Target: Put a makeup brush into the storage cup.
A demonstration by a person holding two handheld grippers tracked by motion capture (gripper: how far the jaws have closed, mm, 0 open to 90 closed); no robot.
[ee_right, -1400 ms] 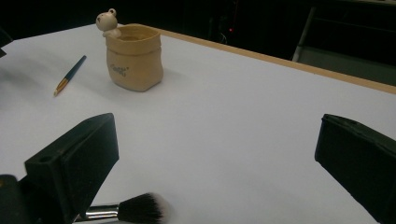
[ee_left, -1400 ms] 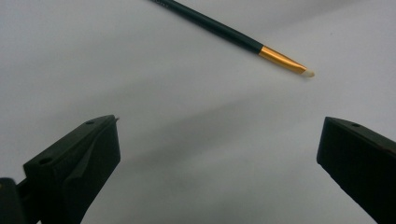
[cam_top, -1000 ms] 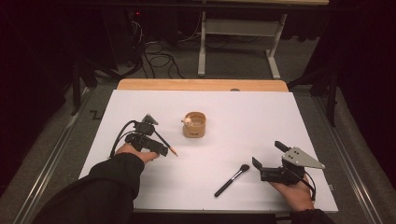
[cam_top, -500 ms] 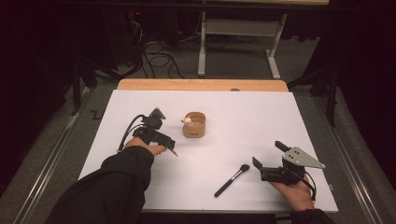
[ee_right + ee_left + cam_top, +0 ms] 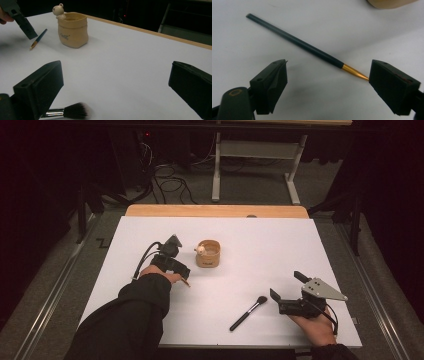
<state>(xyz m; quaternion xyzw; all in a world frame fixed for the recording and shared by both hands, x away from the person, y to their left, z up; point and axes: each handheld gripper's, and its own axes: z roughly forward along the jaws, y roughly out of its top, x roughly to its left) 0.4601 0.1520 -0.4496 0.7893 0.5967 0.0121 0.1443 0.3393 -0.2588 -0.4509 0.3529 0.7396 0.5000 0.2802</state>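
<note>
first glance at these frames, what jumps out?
The tan pot with a small bear on its rim, standing alone mid-table on the white table. Just left of it the left gripper hangs over a thin dark brush with a gold tip; its jaws have just been closing, the brush lies between them, pads not pressing yet. Near the front edge a fluffy makeup brush lies just ahead of the open right gripper.

The slim dark brush with a gold ferrule [image 5: 312,48] hides its tip behind one jaw. The tan ceramic cup [image 5: 390,3] is cut off by the top edge.
</note>
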